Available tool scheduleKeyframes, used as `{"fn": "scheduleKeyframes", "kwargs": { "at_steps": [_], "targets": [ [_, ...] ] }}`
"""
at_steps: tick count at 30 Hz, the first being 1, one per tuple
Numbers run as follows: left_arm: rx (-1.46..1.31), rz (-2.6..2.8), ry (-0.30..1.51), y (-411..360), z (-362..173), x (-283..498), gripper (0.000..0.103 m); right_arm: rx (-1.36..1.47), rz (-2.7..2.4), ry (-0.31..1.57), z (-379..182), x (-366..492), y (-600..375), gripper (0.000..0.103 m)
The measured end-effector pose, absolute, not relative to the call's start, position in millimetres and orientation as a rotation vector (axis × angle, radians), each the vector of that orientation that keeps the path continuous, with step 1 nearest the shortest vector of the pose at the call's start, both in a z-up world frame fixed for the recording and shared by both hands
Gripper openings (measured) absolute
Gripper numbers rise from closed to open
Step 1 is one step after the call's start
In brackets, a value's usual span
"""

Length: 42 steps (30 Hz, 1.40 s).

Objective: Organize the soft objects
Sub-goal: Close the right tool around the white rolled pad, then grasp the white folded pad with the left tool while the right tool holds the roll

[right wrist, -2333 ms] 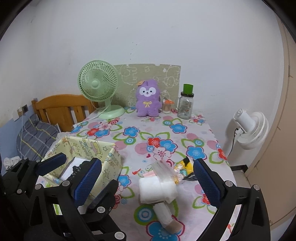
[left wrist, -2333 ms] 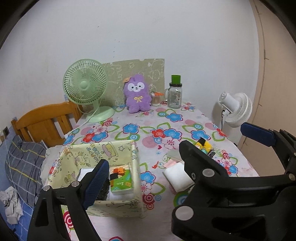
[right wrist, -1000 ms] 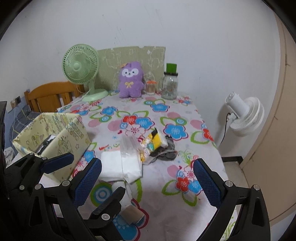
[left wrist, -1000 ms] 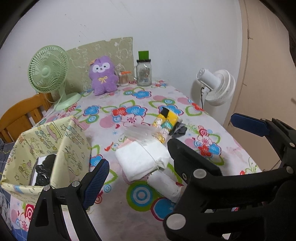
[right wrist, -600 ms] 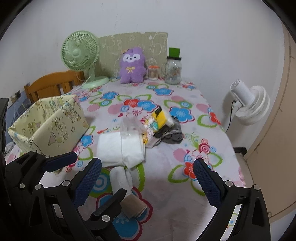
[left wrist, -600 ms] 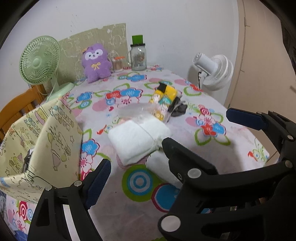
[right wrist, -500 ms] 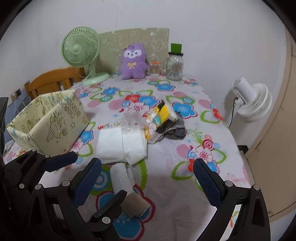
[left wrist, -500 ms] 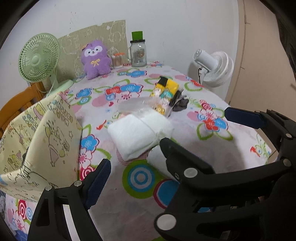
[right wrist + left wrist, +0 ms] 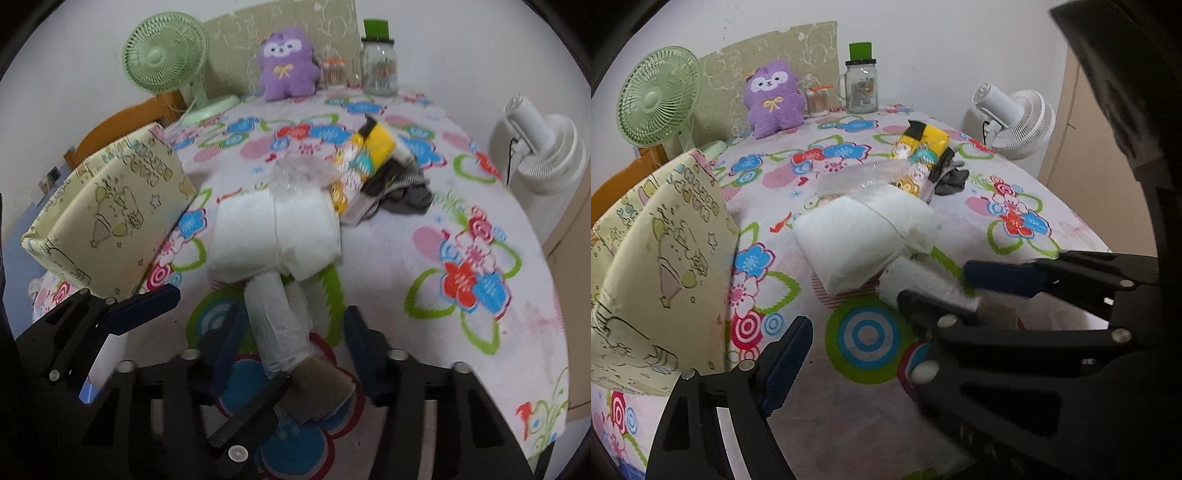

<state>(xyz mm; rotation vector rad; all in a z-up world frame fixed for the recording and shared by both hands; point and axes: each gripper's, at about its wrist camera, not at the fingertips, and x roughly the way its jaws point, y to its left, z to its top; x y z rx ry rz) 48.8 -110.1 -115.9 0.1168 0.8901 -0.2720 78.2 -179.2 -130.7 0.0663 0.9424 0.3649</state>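
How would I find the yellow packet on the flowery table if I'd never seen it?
Start at the big white bundle in the middle of the flowery table. Just behind it, toward the white fan, lies the yellow packet, partly over a grey cloth. It is the only bright yellow thing, with cartoon pictures and a black corner.

White roll (image 9: pixel 277 325): a soft white cylinder in clear wrap with a brown cardboard end, lying on its side, its far end touching the folded white pack.
Folded white pack (image 9: pixel 273 232): plump, cushion-like, bound across its middle by a thin band, lying flat just right of the box.
Clear plastic bag (image 9: pixel 295 175): crumpled, resting on the far edge of the folded white pack.
Yellow packet (image 9: pixel 365 155): printed with cartoon figures, black at its far end, lying tilted beyond the folded white pack and touching it.
Grey cloth (image 9: pixel 402 192): a dark crumpled heap touching the right side of the yellow packet.
Box (image 9: pixel 110 210): pale yellow, fabric-sided, cartoon-printed, standing upright left of the folded white pack.
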Motion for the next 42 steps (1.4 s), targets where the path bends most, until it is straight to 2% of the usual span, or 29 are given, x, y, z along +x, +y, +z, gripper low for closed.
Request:
{"fn": "scheduleKeyframes", "kwargs": {
  "at_steps": [3,6,33,42],
  "targets": [
    [0.116,-0.271,0.886,-109,-115,50,0.088,0.053,0.359,0.93,-130,76,-178,0.027],
    [0.118,-0.273,0.88,-110,-115,52,0.088,0.041,0.342,0.915,-128,75,-179,0.023],
    [0.13,-0.259,0.877,-133,-114,105,0.088,0.088,0.171,0.861,-115,98,-229,0.021],
    [0.15,-0.251,0.887,-142,-118,118,0.068,0.115,0.159,0.877,-122,111,-237,0.021]
  ]
}}
